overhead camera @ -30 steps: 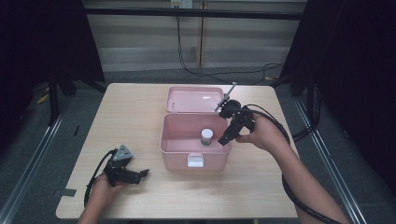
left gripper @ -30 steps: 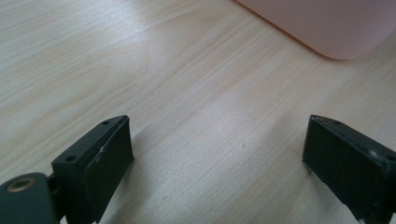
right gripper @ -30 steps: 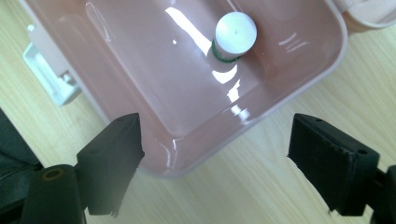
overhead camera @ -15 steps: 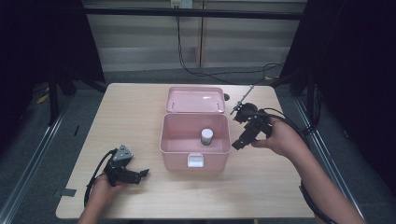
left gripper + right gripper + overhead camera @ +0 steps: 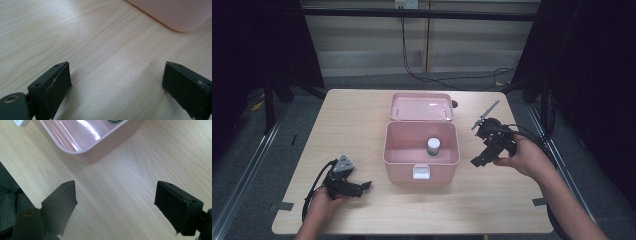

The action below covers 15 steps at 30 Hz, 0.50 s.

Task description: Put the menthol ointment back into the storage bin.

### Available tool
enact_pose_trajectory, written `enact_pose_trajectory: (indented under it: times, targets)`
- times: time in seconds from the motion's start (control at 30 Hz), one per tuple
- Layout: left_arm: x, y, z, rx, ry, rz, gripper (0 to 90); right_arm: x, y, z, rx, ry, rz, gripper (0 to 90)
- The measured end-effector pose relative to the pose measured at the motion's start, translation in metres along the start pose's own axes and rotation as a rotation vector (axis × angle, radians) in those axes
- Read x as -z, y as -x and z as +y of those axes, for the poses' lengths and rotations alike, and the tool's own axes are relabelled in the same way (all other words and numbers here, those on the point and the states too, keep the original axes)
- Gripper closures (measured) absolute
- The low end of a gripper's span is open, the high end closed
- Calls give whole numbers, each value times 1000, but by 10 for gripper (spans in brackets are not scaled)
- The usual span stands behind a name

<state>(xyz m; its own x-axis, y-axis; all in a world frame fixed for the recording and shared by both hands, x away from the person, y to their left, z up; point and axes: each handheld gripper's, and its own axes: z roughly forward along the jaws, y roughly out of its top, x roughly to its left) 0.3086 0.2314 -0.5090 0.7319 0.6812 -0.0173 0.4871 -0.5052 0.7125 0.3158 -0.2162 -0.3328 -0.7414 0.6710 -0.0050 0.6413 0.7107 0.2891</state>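
So one small bottle (image 5: 433,146) stands upright inside the single pink box (image 5: 398,159), near its right wall. It looks light, rigid, probably slick plastic; I'd pinch it across the white cap. Both tools are gaping and empty: right tool (image 5: 477,161) just beside the box, left tool (image 5: 368,185) resting on the bench (image 5: 352,125).

no readable text, label or number anywhere; the bottle (image 5: 433,146) in the pink box (image 5: 398,160) shows no legible print.
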Motion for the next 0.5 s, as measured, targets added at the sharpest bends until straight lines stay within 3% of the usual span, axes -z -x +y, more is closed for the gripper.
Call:
enact_pose_trajectory:
  times: [0.5]
  targets:
    - [0, 0, 0, -4, -1, -1, 79, -21, -6, -18, 0, 1, -2, 167]
